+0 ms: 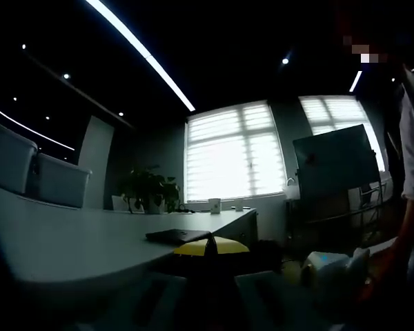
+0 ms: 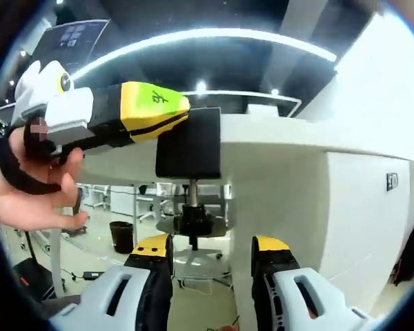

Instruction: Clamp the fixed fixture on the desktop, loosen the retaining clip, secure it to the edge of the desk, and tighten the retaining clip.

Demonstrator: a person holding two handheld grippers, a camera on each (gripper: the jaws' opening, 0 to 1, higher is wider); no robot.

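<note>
In the right gripper view, my right gripper (image 2: 211, 258) stands nearest, its two yellow-tipped black jaws set well apart with nothing between them; the gap frames the lower part of the fixture beyond. My left hand (image 2: 27, 186) enters from the left of this view, holding the left gripper (image 2: 183, 110), whose yellow tip meets the upper left corner of the fixture (image 2: 190, 145). The fixture is a black plate set against the edge of the white desk (image 2: 283, 148), seen from below, with a black stem and a round clamp disc (image 2: 193, 224) hanging under it. I cannot tell whether the left gripper's jaws are closed on the plate or only touching it. Farther back, a dark waste bin (image 2: 121, 236) stands on the floor, and a wall socket (image 2: 392, 181) sits on the white panel at right. In the left gripper view, which is dim, the yellow tip rests at the desk edge just beside a flat black part lying on the desktop; I cannot tell whether this part belongs to the fixture. Beyond it on the desk stand a mug (image 1: 214, 205) and a potted plant (image 1: 150, 189), with two pale chairs (image 1: 61, 181) along the far left. A dark board (image 1: 334, 162) and bright shuttered windows (image 1: 228, 152) close the background.
</note>
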